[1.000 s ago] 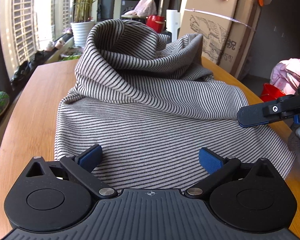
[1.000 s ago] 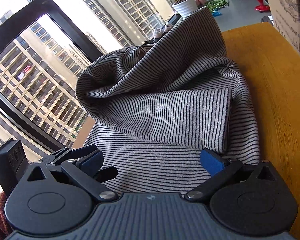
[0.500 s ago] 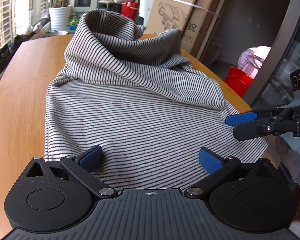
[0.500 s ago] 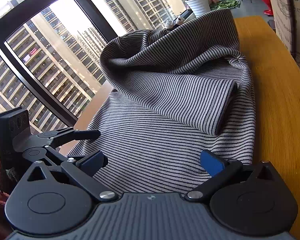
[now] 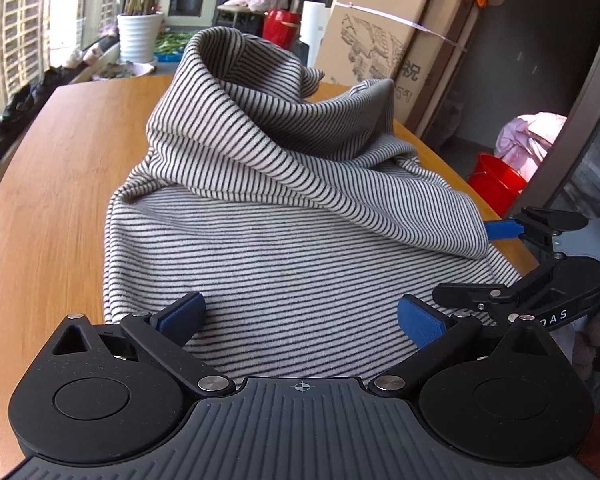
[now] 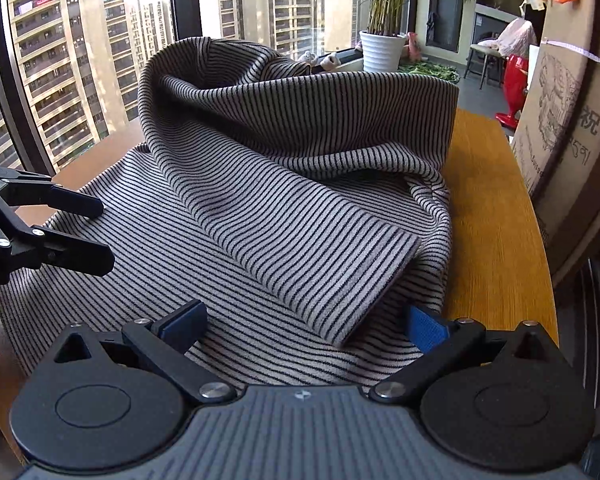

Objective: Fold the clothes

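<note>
A grey garment with thin black stripes (image 5: 284, 248) lies on a wooden table (image 5: 56, 168). Its far part is bunched up in a tall fold, and a sleeve (image 6: 312, 248) lies across the flat near part. My left gripper (image 5: 300, 316) is open and empty at the near hem. My right gripper (image 6: 304, 324) is open and empty at the hem's right end, its right pad by the sleeve cuff. The right gripper shows at the right of the left wrist view (image 5: 512, 264); the left gripper shows at the left of the right wrist view (image 6: 80, 232).
A large cardboard box (image 5: 400, 36) stands against the table's far right edge. A red bucket (image 5: 496, 180) and pink laundry (image 5: 528, 140) are on the floor to the right. A potted plant (image 6: 384, 48) and tall windows (image 6: 80, 48) are beyond the table.
Both grippers have stayed open at the hem. The views have swung, and the two grippers have come closer together over the near edge of the garment. The garment lies as before.
</note>
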Motion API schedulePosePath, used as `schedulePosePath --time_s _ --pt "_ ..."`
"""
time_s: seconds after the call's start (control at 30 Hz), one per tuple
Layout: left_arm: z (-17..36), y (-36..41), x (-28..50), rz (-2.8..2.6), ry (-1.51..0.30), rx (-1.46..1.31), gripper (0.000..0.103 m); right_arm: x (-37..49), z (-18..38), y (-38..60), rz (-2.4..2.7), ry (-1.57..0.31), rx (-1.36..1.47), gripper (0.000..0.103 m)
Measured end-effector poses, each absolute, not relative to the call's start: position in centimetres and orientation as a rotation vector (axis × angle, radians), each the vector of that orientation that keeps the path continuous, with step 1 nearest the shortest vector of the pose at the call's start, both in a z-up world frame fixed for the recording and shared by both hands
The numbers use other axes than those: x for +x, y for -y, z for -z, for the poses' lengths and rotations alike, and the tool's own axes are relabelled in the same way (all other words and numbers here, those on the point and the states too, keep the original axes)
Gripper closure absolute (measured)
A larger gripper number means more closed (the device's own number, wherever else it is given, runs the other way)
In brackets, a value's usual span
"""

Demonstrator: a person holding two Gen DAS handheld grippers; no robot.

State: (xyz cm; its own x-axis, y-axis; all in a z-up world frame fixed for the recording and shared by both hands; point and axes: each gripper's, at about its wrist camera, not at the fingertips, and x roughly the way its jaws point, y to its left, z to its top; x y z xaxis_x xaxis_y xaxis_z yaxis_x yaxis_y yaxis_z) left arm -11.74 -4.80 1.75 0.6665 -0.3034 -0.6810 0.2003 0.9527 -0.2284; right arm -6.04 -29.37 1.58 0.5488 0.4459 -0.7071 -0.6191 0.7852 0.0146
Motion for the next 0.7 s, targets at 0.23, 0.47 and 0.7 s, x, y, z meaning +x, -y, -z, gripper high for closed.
schedulePosePath --time_s 0.23,0.47,0.7 --pt "-1.4 4.9 -12.4 0.275 -0.776 -0.158 0.0 -5.4 -1.5 29.3 -0.649 -0.758 -0.249 0.0" --pt "-1.7 6.2 -15.3 0.315 -0.802 -0.121 0.0 -6.2 -2.1 30.9 -0.651 -0.764 -0.269 0.0" --pt "-1.8 6.4 -15.6 0.313 -0.802 -0.125 0.0 -5.5 -4.1 31.8 -0.536 -0.659 -0.268 0.0"
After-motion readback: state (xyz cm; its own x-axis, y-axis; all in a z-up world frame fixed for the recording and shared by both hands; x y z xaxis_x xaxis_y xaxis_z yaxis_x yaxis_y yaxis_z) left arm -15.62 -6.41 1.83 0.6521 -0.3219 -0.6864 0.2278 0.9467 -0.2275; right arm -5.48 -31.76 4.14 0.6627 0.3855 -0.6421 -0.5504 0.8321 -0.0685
